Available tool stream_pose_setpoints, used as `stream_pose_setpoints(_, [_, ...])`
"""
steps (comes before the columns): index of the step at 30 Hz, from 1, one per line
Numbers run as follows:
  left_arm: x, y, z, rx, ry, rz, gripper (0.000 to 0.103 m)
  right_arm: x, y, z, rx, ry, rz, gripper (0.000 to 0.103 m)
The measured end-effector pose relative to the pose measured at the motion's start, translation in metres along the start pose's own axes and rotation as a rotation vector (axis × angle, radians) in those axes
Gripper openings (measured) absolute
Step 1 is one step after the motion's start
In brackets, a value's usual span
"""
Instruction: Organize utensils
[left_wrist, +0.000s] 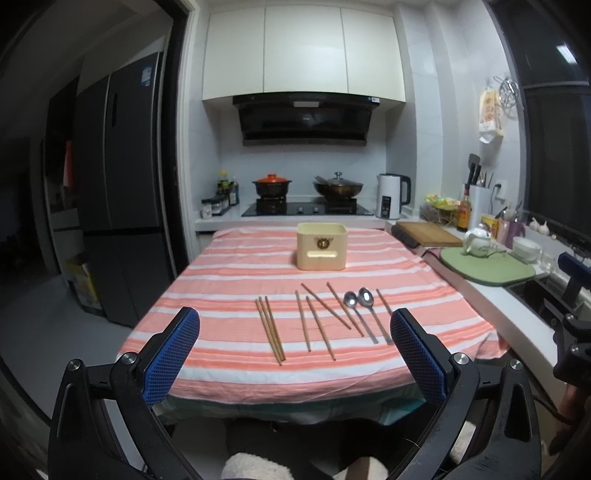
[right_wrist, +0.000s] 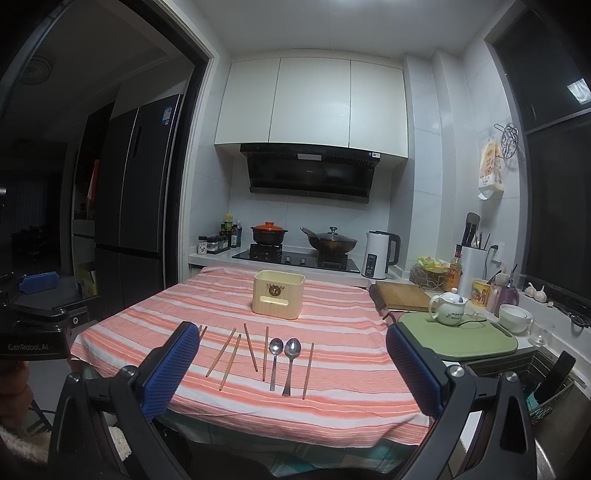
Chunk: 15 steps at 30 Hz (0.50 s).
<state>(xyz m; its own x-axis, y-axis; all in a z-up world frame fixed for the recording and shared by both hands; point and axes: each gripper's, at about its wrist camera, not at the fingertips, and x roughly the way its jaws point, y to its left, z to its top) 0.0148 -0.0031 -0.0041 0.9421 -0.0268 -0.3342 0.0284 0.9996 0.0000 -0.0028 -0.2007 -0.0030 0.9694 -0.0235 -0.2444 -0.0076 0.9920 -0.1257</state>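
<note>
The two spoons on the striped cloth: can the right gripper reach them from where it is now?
Probably yes. The right gripper is open and empty, the spoons lie flat ahead between its fingers, and nothing stands in between, only chopsticks close beside.

Both grippers are black plastic frames with silver screw heads at the joints. The left gripper (left_wrist: 295, 347) and right gripper (right_wrist: 293, 363) carry blue, cross-hatched pads (left_wrist: 170, 360). White "GenRobot.AI" lettering (right_wrist: 27, 347) marks the left one's housing.
</note>
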Motion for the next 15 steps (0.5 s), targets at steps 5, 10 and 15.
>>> stream_pose_setpoints(5, [0.0037,-0.0004,-0.0010,-0.003,0.011,0.001,0.103,0.0013,-0.0007,0.0017,0.002,0.003,0.000,0.103])
stream_pose_setpoints(10, [0.0058,0.0000,-0.0006,-0.004,0.015,-0.001,0.103,0.0029,-0.0017,0.0014,0.004,0.007,0.001,0.103])
stream_pose_setpoints(15, [0.0077,0.0010,-0.0013,-0.002,0.019,-0.002,0.103,0.0040,-0.0030,0.0009,0.006,0.013,0.004,0.103])
